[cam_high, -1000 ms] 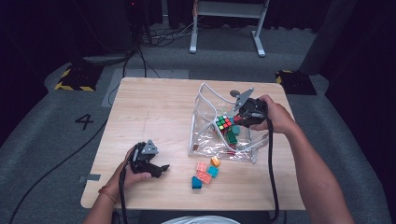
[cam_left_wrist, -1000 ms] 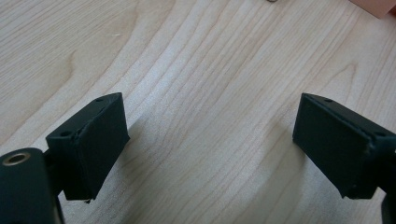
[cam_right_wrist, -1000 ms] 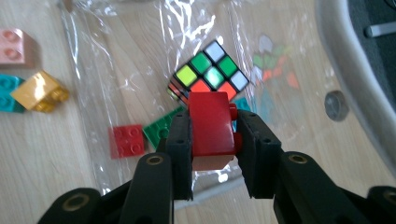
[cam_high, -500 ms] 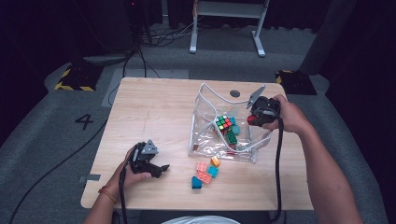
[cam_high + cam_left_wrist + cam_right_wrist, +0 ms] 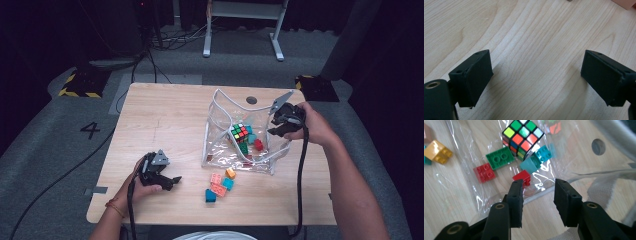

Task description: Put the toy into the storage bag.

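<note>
We see the right claw [image 5: 537, 195] just opened, empty, at the clear bag [image 5: 220, 145]; the left claw [image 5: 536, 80] rests open beside it.

- Numeral "4" [image 5: 91, 130], dark, marked on the grey floor left of the worktop [image 5: 165, 130], near its far-left corner.
- Yellow-and-black hazard striping [image 5: 75, 92] on the floor, far left; a second striped patch [image 5: 300, 84] far right. No wording on either.
- No legible print on anything else.
</note>
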Available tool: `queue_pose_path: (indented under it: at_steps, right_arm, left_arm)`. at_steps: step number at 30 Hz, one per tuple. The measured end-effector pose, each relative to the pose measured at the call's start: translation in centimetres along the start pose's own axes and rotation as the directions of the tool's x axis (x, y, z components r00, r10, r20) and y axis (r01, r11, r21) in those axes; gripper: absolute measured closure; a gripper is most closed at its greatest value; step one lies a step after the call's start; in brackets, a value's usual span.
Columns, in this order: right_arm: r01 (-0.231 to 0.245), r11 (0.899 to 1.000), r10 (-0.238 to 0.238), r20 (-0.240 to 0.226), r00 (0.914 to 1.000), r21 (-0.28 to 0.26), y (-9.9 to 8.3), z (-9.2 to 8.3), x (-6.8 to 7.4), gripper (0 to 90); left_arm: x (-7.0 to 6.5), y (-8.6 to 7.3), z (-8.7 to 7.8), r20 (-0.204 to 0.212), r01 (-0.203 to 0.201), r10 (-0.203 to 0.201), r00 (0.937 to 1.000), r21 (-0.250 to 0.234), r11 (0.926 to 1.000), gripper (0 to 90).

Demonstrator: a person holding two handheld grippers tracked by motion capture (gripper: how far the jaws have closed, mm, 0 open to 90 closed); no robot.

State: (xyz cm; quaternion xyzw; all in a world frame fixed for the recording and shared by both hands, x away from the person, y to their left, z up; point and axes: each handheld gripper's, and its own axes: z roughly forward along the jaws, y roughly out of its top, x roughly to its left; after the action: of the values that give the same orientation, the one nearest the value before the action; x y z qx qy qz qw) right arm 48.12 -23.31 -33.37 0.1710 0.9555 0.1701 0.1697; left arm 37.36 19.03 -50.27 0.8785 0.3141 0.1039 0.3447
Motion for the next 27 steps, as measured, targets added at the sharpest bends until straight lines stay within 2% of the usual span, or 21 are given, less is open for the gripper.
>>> queue_pose_path:
  at_steps: [3,7,9,13,16,18,20,23,24,26,27]
  right_arm:
    - [-0.027,0.997,0.027,-0.003,0.9996,-0.074,-0.7,-0.8,0.1,56.4]
    - [-0.045,0.985,0.046,0.005,0.9989,-0.166,-1.7,-2.0,0.5,51.8]
    - [-0.059,0.98,0.063,0.014,0.9979,-0.19,-2.2,-2.6,0.6,51.5]
    - [-0.113,0.958,0.122,0.018,0.9924,-0.265,-3.4,-4.0,1.1,45.2]
    - [-0.113,0.944,0.133,0.043,0.9902,-0.309,-4.5,-4.7,1.4,38.6]
    - [-0.135,0.927,0.165,0.056,0.9848,-0.349,-5.4,-5.3,1.7,35.0]
    - [-0.128,0.918,0.17,0.081,0.9821,-0.376,-6.3,-5.8,1.9,32.3]
    - [-0.146,0.889,0.206,0.094,0.974,-0.433,-7.7,-6.6,2.6,29.7]
    - [-0.137,0.886,0.204,0.107,0.973,-0.442,-8.2,-6.8,2.7,29.5]
    - [-0.154,0.871,0.241,0.132,0.9617,-0.466,-9.1,-7.2,3.2,28.8]
    - [-0.152,0.866,0.243,0.137,0.9602,-0.476,-9.5,-7.4,3.4,28.7]
  left_arm:
    - [0.0,0.0,0.0,0.0,0.0,0.0,1.0,0.0,1.0,10.4]
    - [0.0,0.0,0.0,0.0,0.0,0.0,1.0,0.001,1.0,10.3]
    - [0.0,0.0,0.0,0.001,0.0,0.0,1.0,0.0,1.0,10.4]
    - [0.0,0.0,0.0,0.0,0.0,0.0,1.0,0.001,1.0,10.3]
    - [0.0,0.0,0.0,0.001,0.0,0.0,1.0,0.0,1.0,10.3]
    - [0.0,0.0,0.0,0.0,0.0,0.0,1.0,-0.002,1.0,10.3]
    - [0.0,0.0,0.0,0.001,0.0,0.0,1.0,0.0,1.0,10.3]
    - [0.0,0.0,0.0,0.001,0.0,0.0,1.0,0.0,1.0,10.3]
    - [0.0,0.0,0.0,0.001,0.0,0.0,1.0,-0.001,1.0,10.3]
    - [0.0,0.0,0.0,0.0,0.0,0.0,1.0,-0.001,1.0,10.2]
    - [0.0,0.0,0.0,0.0,0.0,0.0,1.0,-0.001,1.0,10.2]
